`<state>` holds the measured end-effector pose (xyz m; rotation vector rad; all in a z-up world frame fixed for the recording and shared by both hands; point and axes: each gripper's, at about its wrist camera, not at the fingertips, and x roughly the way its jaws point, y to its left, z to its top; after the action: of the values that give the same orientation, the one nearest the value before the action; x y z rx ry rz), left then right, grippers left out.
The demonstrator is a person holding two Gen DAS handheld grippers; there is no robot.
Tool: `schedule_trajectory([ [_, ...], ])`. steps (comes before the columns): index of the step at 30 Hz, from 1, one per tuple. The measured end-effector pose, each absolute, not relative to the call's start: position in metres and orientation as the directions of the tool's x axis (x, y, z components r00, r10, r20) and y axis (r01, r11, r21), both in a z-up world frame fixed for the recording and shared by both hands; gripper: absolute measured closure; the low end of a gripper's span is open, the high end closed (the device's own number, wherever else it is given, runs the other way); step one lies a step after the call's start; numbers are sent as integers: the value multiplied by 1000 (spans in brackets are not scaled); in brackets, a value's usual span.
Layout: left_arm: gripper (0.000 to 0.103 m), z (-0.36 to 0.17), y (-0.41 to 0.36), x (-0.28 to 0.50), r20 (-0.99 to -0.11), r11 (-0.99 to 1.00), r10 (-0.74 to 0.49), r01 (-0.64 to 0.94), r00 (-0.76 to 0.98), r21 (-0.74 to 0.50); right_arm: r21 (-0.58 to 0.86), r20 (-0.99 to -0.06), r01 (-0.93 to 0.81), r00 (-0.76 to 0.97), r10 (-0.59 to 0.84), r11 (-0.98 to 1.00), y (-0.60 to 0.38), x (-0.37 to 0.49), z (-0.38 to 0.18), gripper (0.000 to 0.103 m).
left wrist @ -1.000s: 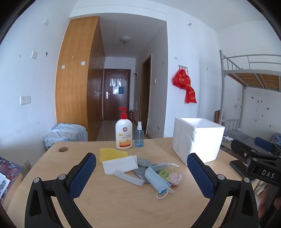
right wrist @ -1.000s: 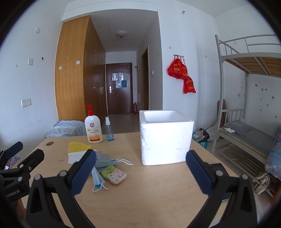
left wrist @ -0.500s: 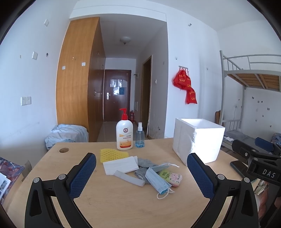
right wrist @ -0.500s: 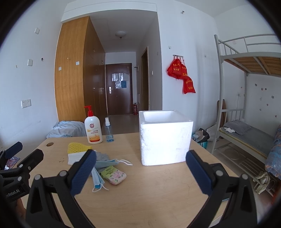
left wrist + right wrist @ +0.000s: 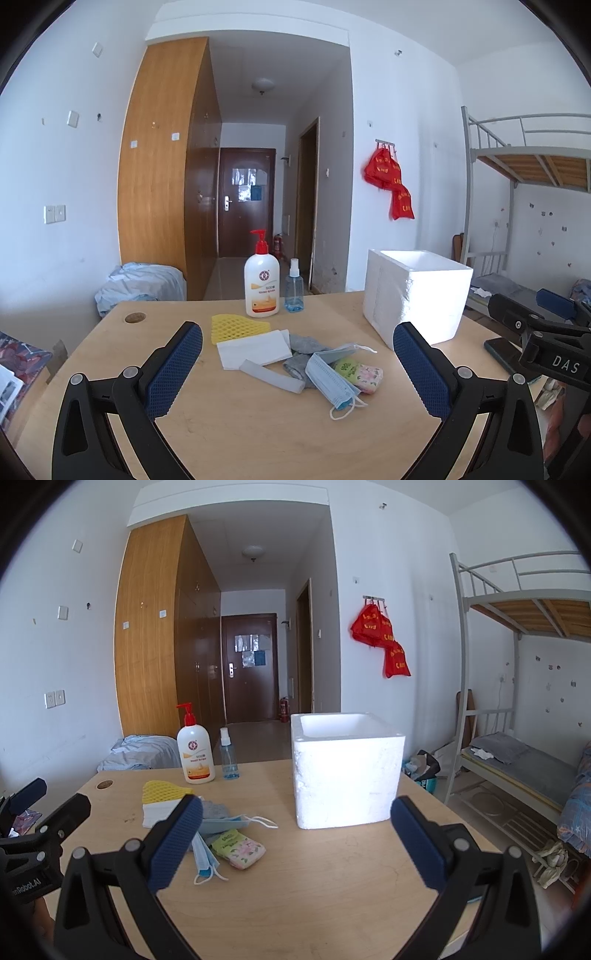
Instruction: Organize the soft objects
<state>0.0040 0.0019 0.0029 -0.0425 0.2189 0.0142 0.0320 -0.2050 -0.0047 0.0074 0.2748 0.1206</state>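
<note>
Left gripper: jaws spread wide, nothing between them; held above the near edge of the table, lower centre of frame.

Right gripper: jaws likewise spread wide and empty, lower centre of its own frame, facing the foam box.

Soft items, one overlapping heap at mid-frame in the left view, ahead of the left jaws:
- yellow foam net, farthest back;
- white folded cloth, overlapping the net's front edge;
- pale strip, lying in front of the cloth;
- grey fabric, partly under the others;
- blue face masks, ear loops trailing loose;
- floral tissue pack, touching the masks.

Container: foam box, open-topped, upright, at right of the heap and apart from it. Interior not visible.

Bystanders: pump bottle and spray bottle, upright, just behind the net.

Hazards, as judged:
- The items overlapped; a pinch on one mask would likely have dragged its neighbour or caught a loop.
- Thin cloth and strip lay flat; jaws could have closed on nothing or scraped the table.
- A reach to the net risked tipping either bottle.
- The box looked light; a nudge on its rim during a drop could have shoved it toward the table's right edge.
</note>
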Motion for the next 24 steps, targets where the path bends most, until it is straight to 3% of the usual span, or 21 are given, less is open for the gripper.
schedule_trajectory([
  [24,0,4,3,5,-233,999,3,-14,972,-43,21,-282,-123,951,124,992,-203,37,-7,0],
])
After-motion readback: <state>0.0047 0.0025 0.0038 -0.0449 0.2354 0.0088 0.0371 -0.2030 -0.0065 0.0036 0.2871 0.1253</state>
